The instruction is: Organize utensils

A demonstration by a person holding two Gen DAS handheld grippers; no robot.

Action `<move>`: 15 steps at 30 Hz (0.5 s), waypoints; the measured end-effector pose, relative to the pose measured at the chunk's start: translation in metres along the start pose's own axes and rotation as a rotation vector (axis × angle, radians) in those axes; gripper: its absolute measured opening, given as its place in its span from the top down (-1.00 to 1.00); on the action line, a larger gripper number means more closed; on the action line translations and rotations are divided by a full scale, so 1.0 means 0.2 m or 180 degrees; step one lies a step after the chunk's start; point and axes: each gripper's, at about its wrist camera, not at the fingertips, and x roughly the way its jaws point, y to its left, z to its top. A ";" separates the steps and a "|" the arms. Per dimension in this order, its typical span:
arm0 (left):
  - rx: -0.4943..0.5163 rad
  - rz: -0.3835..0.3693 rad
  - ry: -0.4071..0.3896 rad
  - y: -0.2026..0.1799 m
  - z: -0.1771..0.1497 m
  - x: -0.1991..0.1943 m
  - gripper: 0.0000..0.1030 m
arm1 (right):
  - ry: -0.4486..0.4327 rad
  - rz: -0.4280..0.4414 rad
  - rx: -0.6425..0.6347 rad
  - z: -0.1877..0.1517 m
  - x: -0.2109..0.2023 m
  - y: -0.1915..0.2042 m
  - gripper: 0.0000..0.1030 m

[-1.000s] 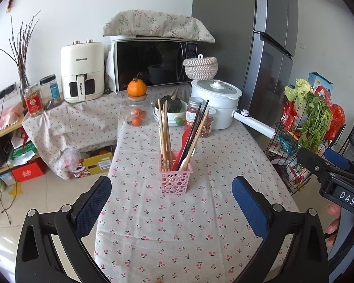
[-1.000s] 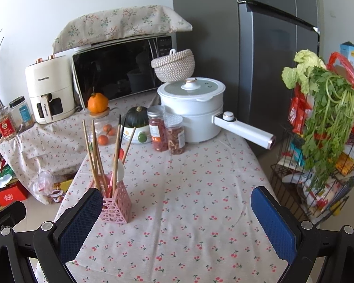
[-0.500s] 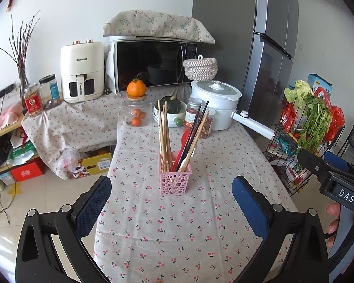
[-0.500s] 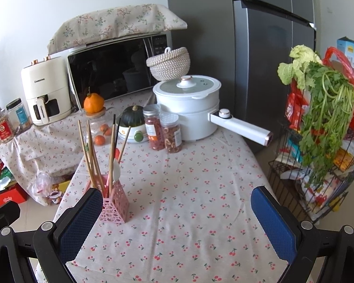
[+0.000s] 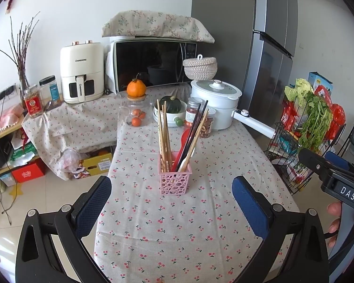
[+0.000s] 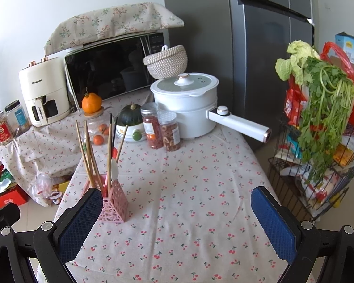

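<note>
While both the left gripper (image 5: 171, 195) and right gripper (image 6: 177, 210) hang spread and empty, either should pinch one chopstick (image 5: 162, 127) high above the pink holder (image 5: 174, 179).

Lower ends of chopsticks (image 5: 164, 136) and spoons (image 5: 185, 139) hidden inside the pink holder (image 5: 174, 181). Holder's near-left corner covered by the right gripper's (image 6: 177, 214) finger (image 6: 82, 214) in the right view. Pumpkin (image 5: 171, 101) partly hidden behind chopsticks. Jar (image 5: 206, 123) labels too small to read. Right gripper (image 5: 335, 176) cut off by the left view's edge. Left gripper (image 5: 172, 205) arms cut off at the bottom. Rack (image 6: 318, 181) cut off at right.
</note>
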 end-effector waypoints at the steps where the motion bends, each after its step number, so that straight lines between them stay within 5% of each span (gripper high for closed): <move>1: -0.0001 0.0000 0.0005 0.00 0.00 0.00 -1.00 | 0.0001 -0.0003 0.0000 0.00 0.00 0.00 -1.00; 15: 0.0003 -0.0001 0.0065 -0.02 0.00 0.06 -1.00 | 0.0045 -0.0021 0.0019 -0.01 0.04 0.00 -1.00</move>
